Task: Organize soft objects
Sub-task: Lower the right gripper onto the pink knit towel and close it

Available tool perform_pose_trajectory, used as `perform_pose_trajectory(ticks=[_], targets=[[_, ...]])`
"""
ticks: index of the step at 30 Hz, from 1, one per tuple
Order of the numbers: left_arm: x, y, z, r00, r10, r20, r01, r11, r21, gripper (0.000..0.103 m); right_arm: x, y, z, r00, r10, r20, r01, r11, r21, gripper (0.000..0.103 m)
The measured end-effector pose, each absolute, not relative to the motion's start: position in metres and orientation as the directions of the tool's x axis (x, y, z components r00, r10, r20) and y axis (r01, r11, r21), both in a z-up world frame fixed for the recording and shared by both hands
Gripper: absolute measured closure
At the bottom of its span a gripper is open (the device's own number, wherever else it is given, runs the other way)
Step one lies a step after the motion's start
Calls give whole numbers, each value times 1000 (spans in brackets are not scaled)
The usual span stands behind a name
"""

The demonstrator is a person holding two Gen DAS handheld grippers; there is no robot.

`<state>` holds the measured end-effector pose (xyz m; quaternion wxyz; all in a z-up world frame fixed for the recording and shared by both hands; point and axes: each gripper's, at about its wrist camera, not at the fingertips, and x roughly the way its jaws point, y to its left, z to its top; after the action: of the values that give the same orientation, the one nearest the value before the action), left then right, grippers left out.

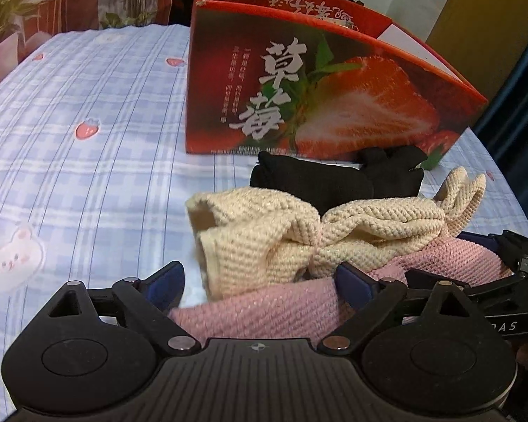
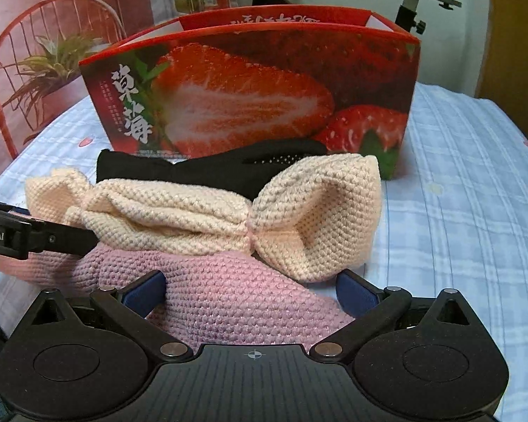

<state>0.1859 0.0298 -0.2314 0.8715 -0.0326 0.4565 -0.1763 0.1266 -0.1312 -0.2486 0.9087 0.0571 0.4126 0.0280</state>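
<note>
Two grippers: both are being held wide apart over the same pink knit piece (image 2: pixel 228 292), one at each end of it.
Left gripper (image 1: pixel 260 286): its blue pads (image 1: pixel 165 283) are being kept spread, with the pink knit lying between them; nothing is being clamped.
Right gripper (image 2: pixel 251 292): it is likewise being held unclosed, the pink knit filling the gap between its pads (image 2: pixel 355 297).
Position of soft items: all are being left on the checked bedsheet (image 1: pixel 88 183), in a row in front of the strawberry box (image 2: pixel 250 98), none inside it.
Count, knit pieces: one pink at the front, one cream (image 2: pixel 207 218) resting partly on it.
Count, dark pieces: one black fabric item (image 1: pixel 320 183) is being seen just before the box; whether it is single or a pair cannot be told.
Count, boxes: one, open at the top.
Risk, double pick: the cream knit is overlapping the pink, so it is likely being put in danger of being dragged or lifted along if the jaws are closed high.
Risk, sheet snag: the sheet is probably being pinched as well if the pads are pressed down too far.
Risk, slump: loose knit is judged likely to sag and slip when only one end is being gripped.
Risk, box: the light carton could be nudged back by a trailing piece.
</note>
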Motion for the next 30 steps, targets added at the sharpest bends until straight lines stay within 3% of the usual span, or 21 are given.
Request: perform_pose_trajectory(ticks=[9,22,27,30], targets=[[187,33,-232,537,-361,-762,301,926,-227,10,136,-134,-248,675,94,-732,-4,992,124,1],[147,58,-219,551,-433,-713,319,899,-300,16,77,-150,-230,740,62,-669,79,981,178,1],[142,59,-220,534,-435,-725,310,898,-311,21,70,-150,-228,743,54,-667,98,977,189,18],[135,65,-217,532,-445,-720,310,894,-324,21,69,-147,-225,754,55,-654,87,979,183,21]])
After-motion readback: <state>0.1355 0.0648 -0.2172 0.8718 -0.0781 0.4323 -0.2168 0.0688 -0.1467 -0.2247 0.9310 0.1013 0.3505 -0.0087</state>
